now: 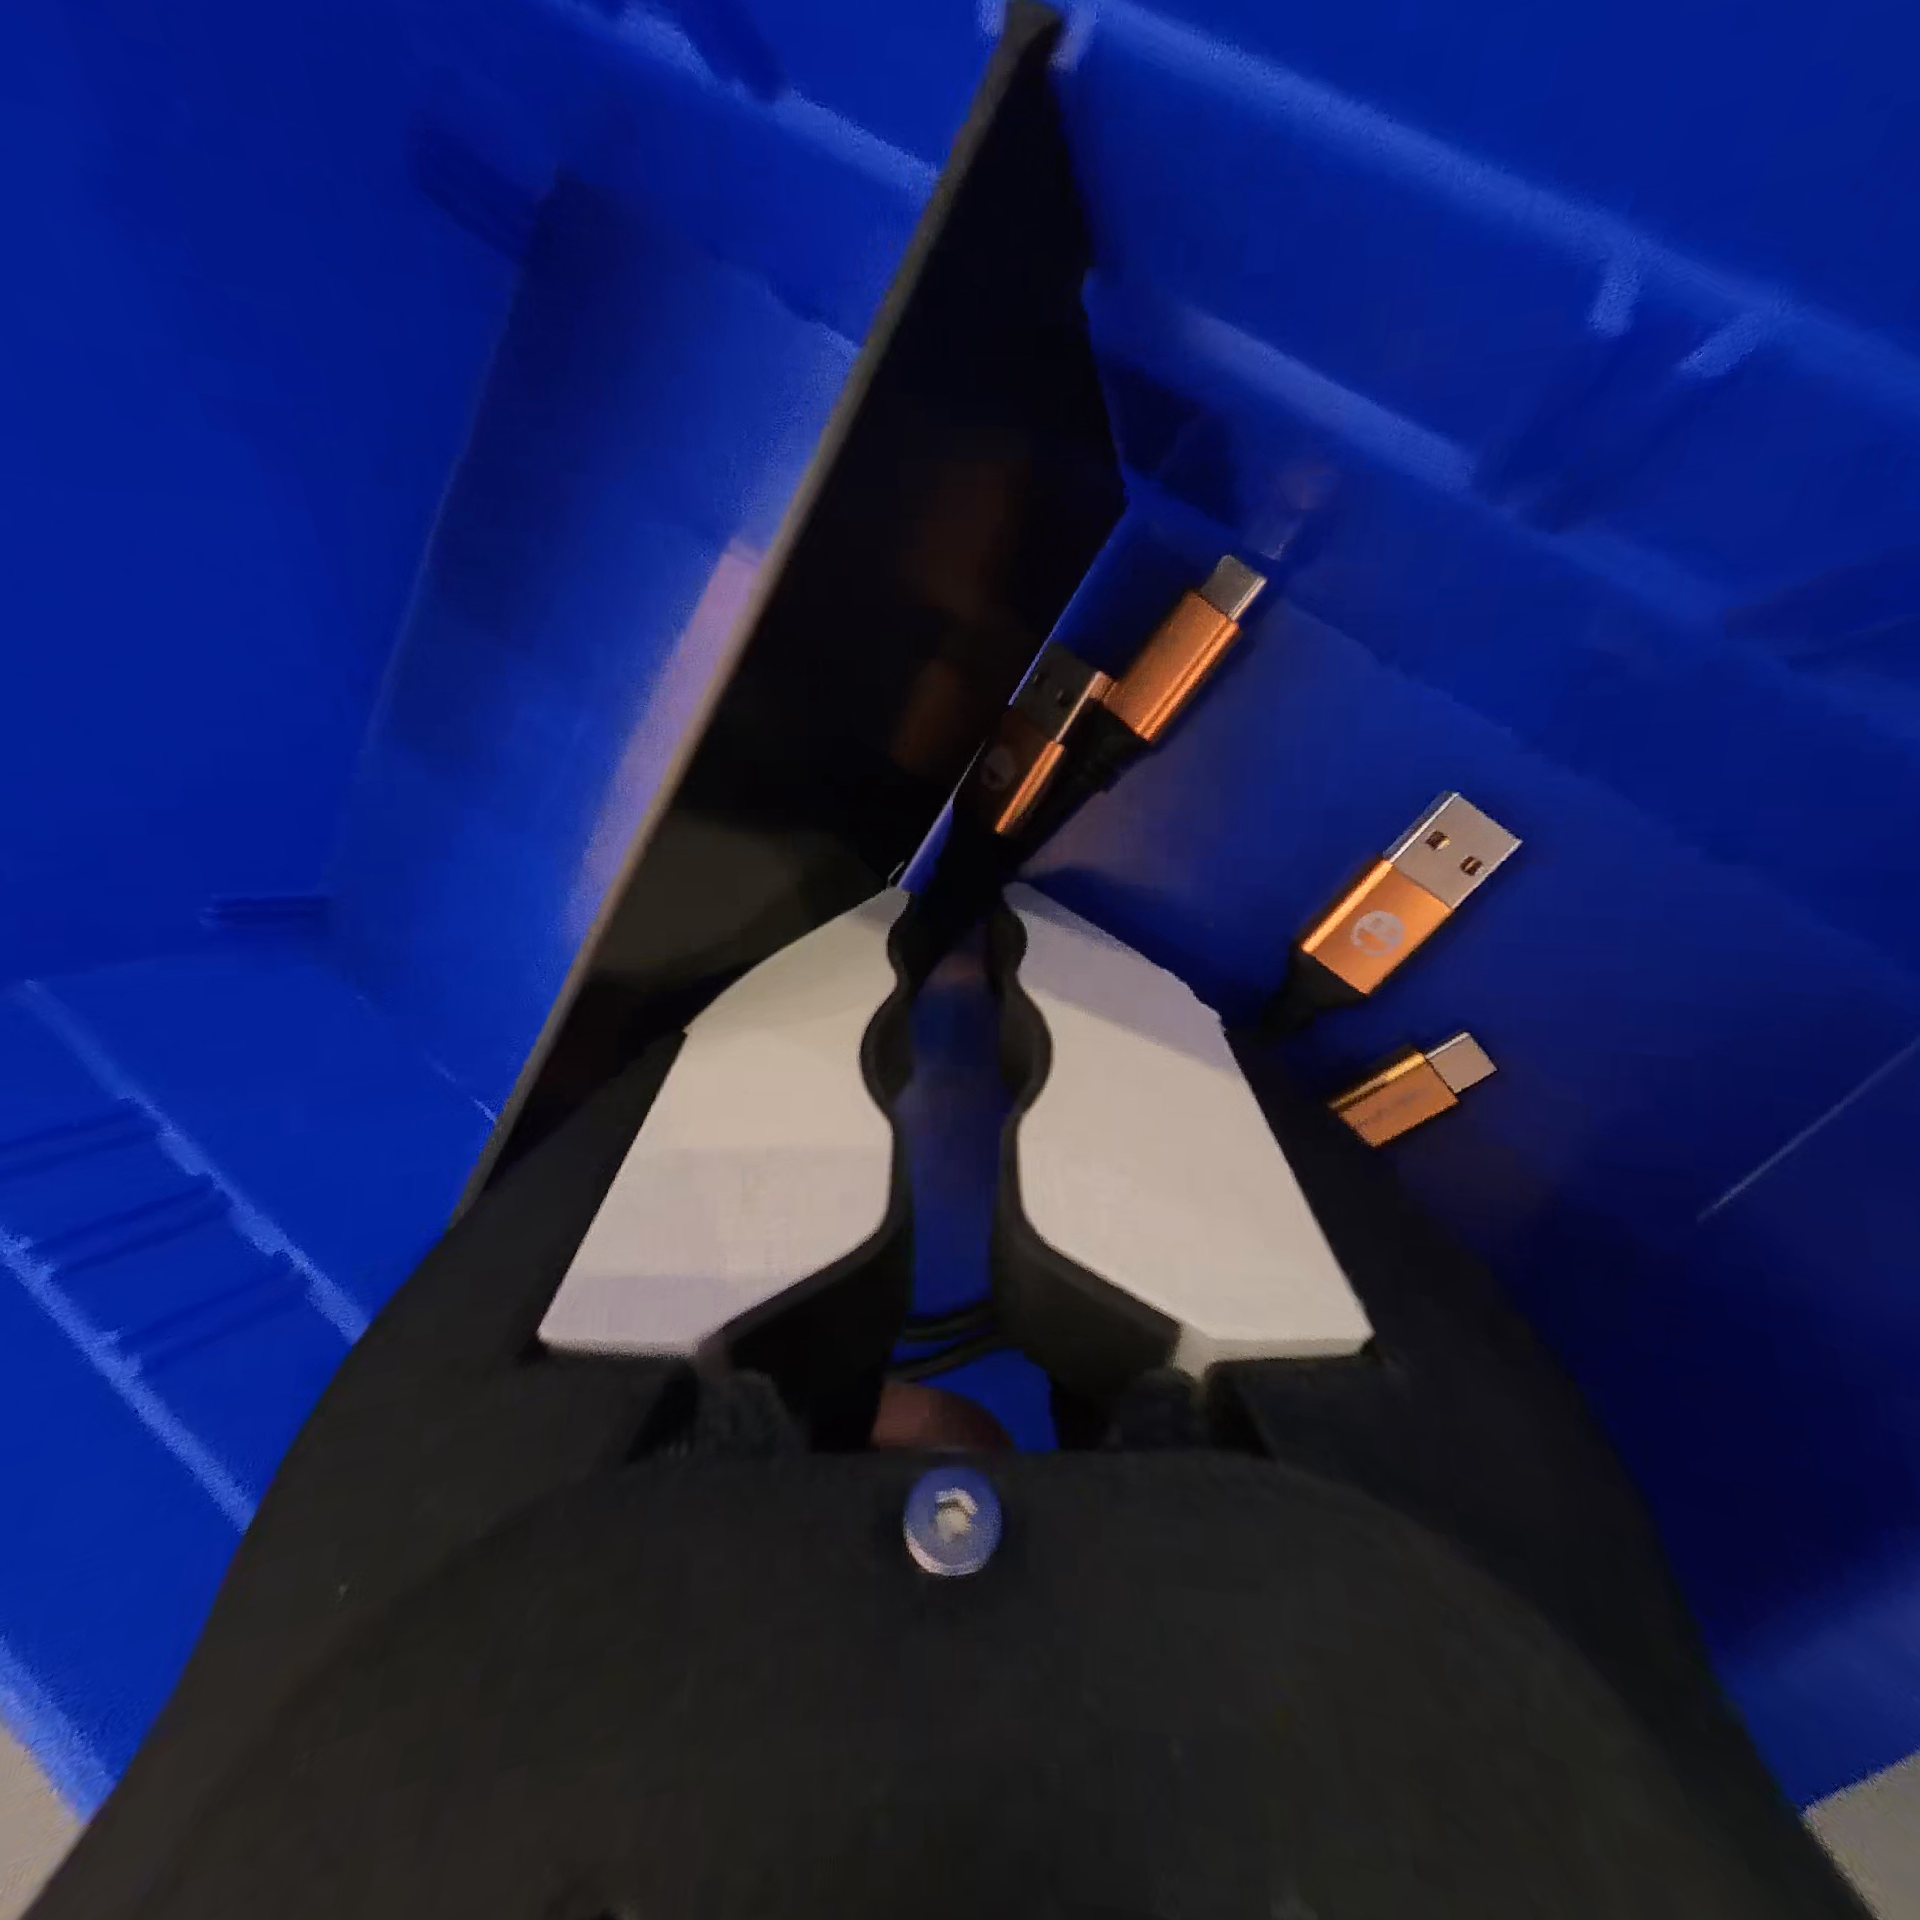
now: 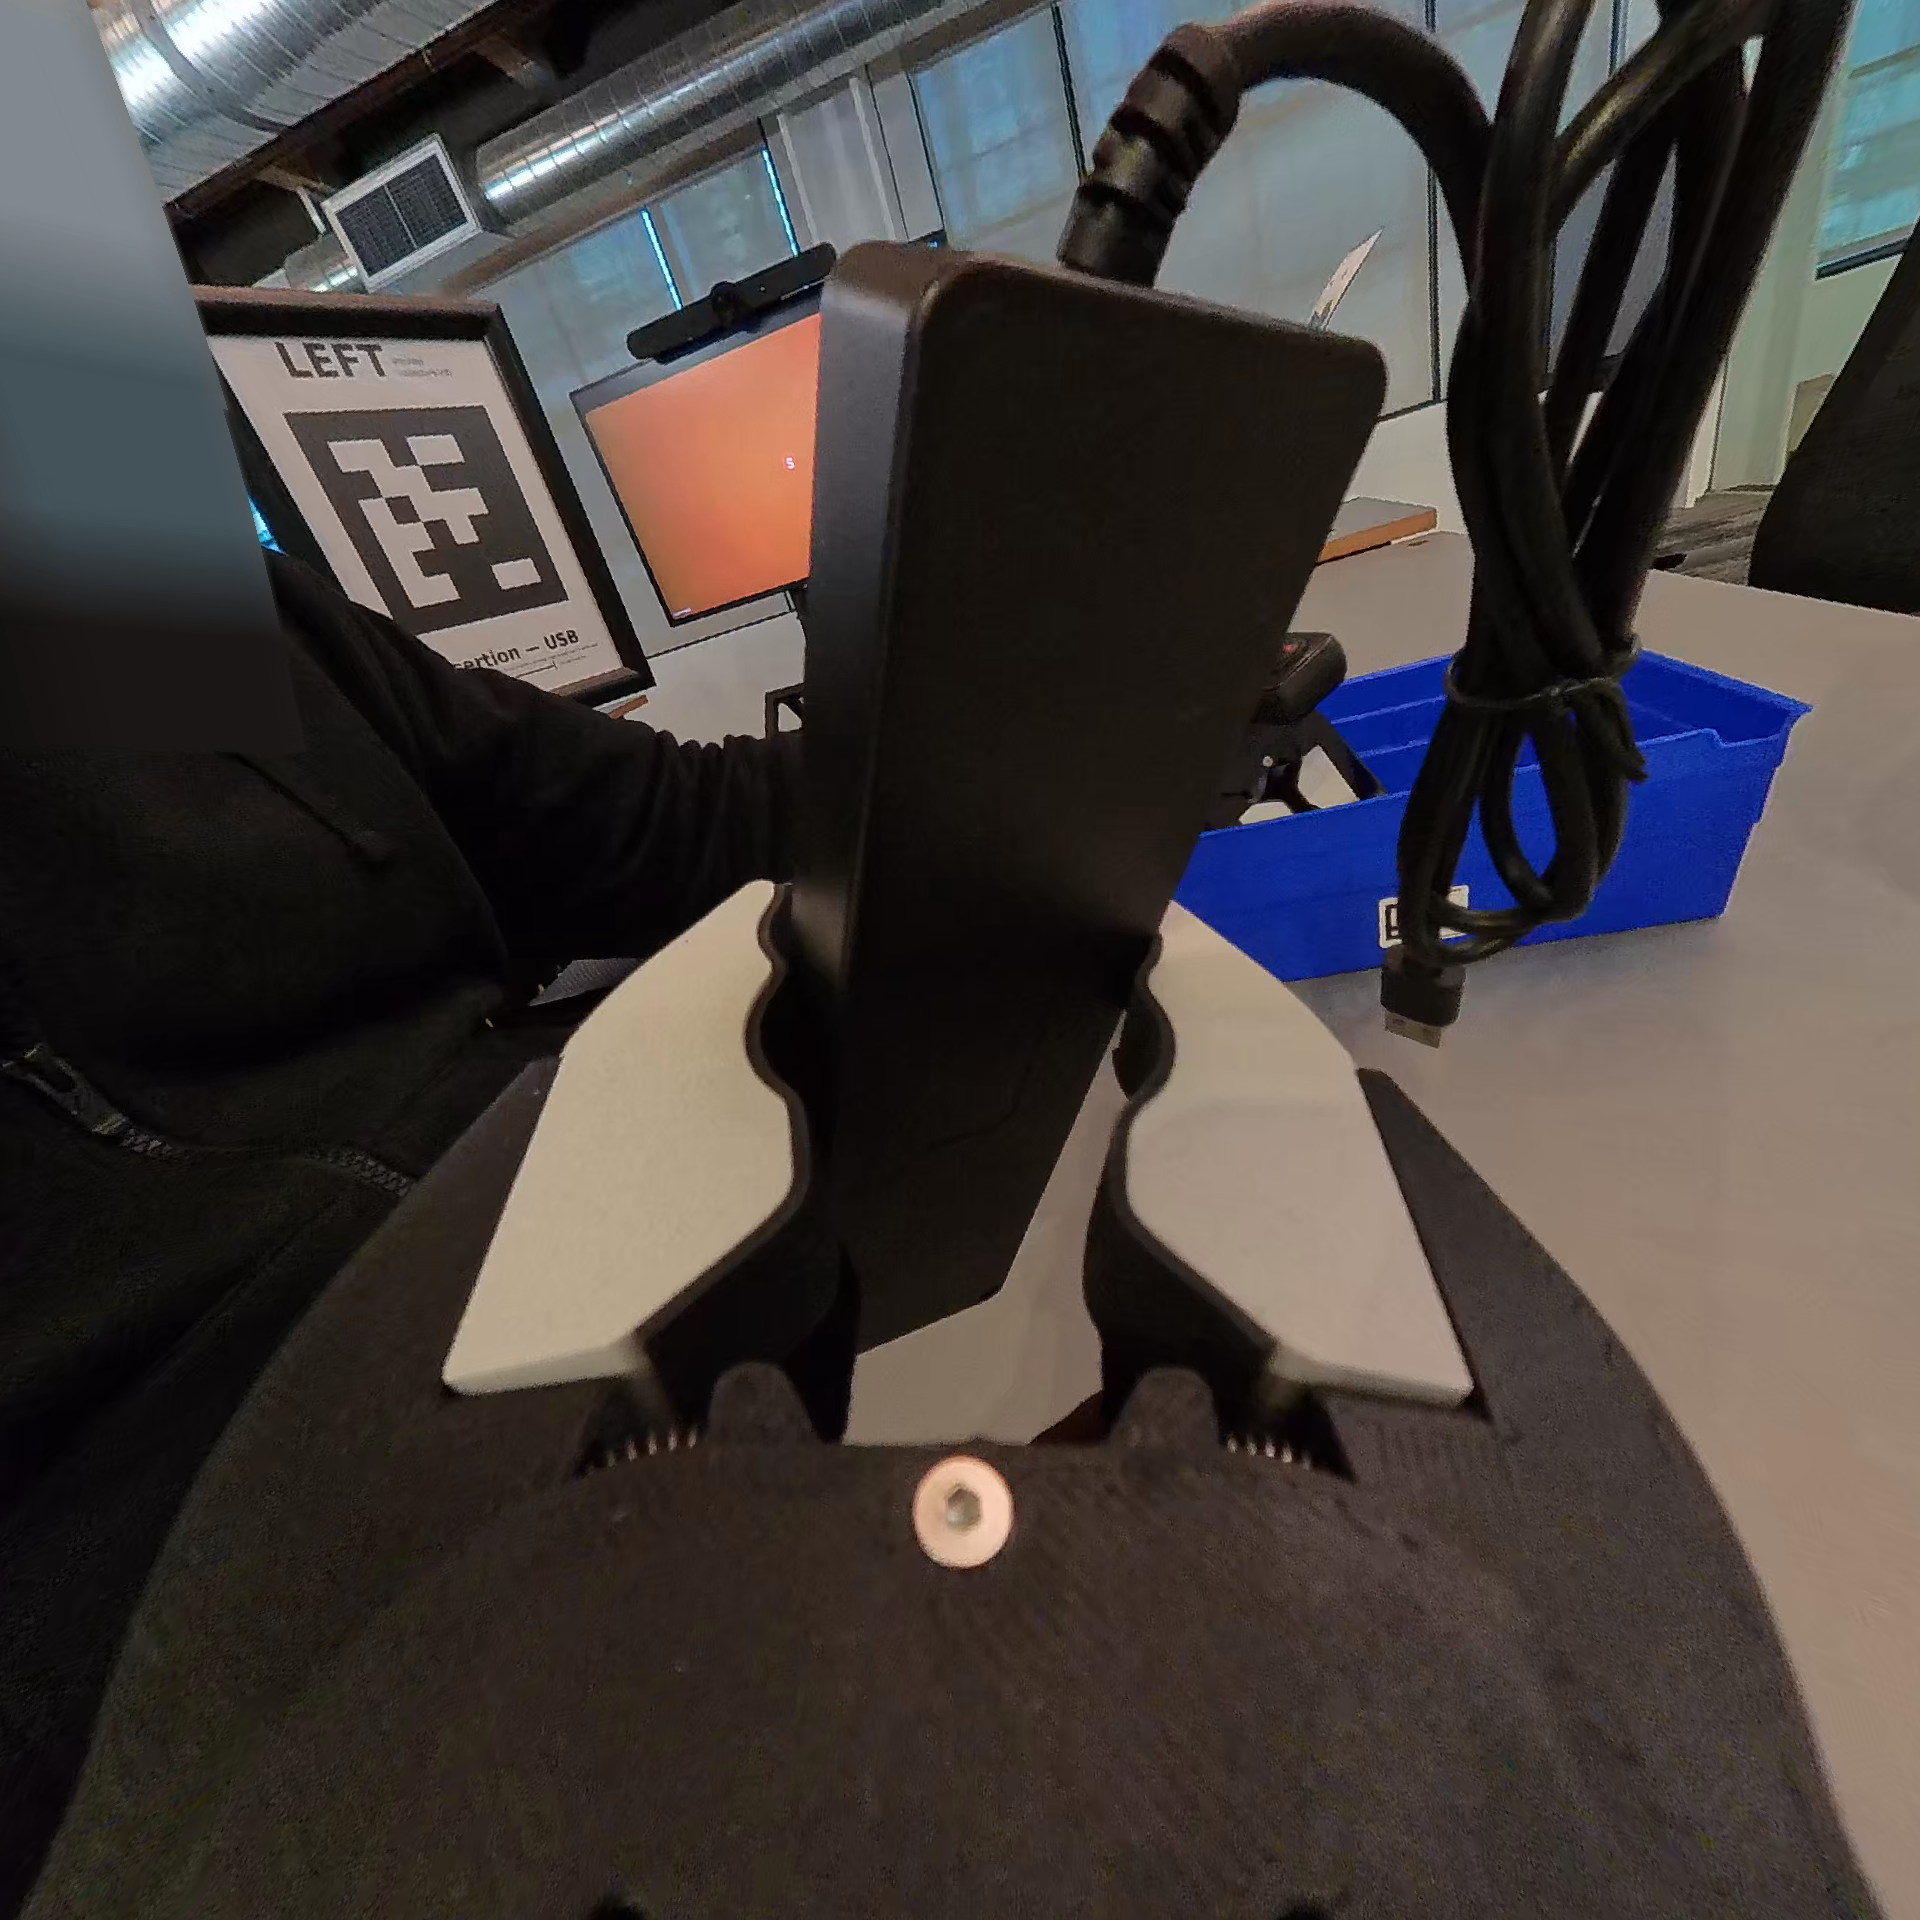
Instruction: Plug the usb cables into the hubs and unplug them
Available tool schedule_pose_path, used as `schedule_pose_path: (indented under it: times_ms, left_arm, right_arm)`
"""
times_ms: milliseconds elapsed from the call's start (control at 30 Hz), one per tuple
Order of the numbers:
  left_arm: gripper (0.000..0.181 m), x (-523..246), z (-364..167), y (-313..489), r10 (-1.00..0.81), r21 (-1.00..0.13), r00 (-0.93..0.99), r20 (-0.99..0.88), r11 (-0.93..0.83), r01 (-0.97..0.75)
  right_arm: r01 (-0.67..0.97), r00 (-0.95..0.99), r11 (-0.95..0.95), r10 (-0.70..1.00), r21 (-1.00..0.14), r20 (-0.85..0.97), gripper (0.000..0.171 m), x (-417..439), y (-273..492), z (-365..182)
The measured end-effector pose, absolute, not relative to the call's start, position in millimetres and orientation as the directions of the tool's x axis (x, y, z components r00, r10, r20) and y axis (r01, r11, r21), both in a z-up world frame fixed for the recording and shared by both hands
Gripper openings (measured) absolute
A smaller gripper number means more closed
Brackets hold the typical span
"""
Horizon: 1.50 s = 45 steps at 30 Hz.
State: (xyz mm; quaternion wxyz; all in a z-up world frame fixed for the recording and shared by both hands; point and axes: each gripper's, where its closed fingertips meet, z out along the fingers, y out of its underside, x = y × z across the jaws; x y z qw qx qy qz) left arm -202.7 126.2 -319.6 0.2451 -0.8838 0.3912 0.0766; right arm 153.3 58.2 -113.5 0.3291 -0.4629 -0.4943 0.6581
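Clamping a black hub [image 2: 1049,748] aloft, right gripper [image 2: 961,1049], left gripper [image 1: 951,914] pinching a cable in blue bin [image 1: 1558,416].

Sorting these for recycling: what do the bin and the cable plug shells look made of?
The blue bin looks like moulded plastic, with a glossy sheen and formed ribs. The orange plug shells look like anodised metal, given their satin shine, though coloured plastic cannot be ruled out.

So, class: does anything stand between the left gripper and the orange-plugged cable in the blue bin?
Nothing visible does: the left gripper already pinches the cable between its fingers. The black divider stands alongside them, not between.
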Motion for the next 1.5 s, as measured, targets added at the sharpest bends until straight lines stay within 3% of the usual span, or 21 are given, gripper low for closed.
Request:
schedule_pose_path:
  times_ms: [167,267,333,433,600,700,867,1067,1500]
  left_arm:
    - [0.022,-198,-320,122,-0.646,-0.408,0.747,-0.159,-0.646,-0.645]
    - [0.023,-192,-321,111,-0.656,-0.372,0.752,-0.066,-0.683,-0.628]
    - [0.022,-191,-321,103,-0.687,-0.335,0.724,-0.06,-0.669,-0.663]
    - [0.023,-183,-317,102,-0.71,-0.375,0.702,-0.056,-0.636,-0.674]
    - [0.039,-196,-318,117,-0.688,-0.383,0.7,-0.192,-0.604,-0.699]
    - [0.042,-194,-318,117,-0.68,-0.392,0.716,-0.161,-0.622,-0.678]
    - [0.027,-186,-321,119,-0.622,-0.453,0.783,-0.007,-0.696,-0.557]
    - [0.011,-184,-321,116,-0.656,-0.444,0.754,-0.045,-0.663,-0.603]
    - [0.005,-191,-293,110,-0.671,-0.466,0.723,-0.164,-0.593,-0.656]
  right_arm:
    - [0.023,-0.356,-0.3,0.889,-0.954,-0.288,0.059,153,59,-113]
    - [0.026,-0.354,-0.299,0.89,-0.954,-0.288,0.059,153,59,-114]
    - [0.024,-0.353,-0.301,0.89,-0.953,-0.289,0.059,153,59,-113]
    - [0.023,-0.352,-0.305,0.889,-0.952,-0.294,0.059,154,61,-114]
    - [0.026,-0.354,-0.306,0.887,-0.952,-0.295,0.059,153,61,-115]
    - [0.021,-0.355,-0.309,0.887,-0.951,-0.296,0.059,154,61,-114]
    - [0.019,-0.358,-0.316,0.884,-0.949,-0.301,0.059,154,62,-113]
    - [0.012,-0.355,-0.308,0.888,-0.951,-0.292,0.059,156,61,-110]
    - [0.003,-0.342,-0.302,0.895,-0.953,-0.285,0.059,156,64,-110]
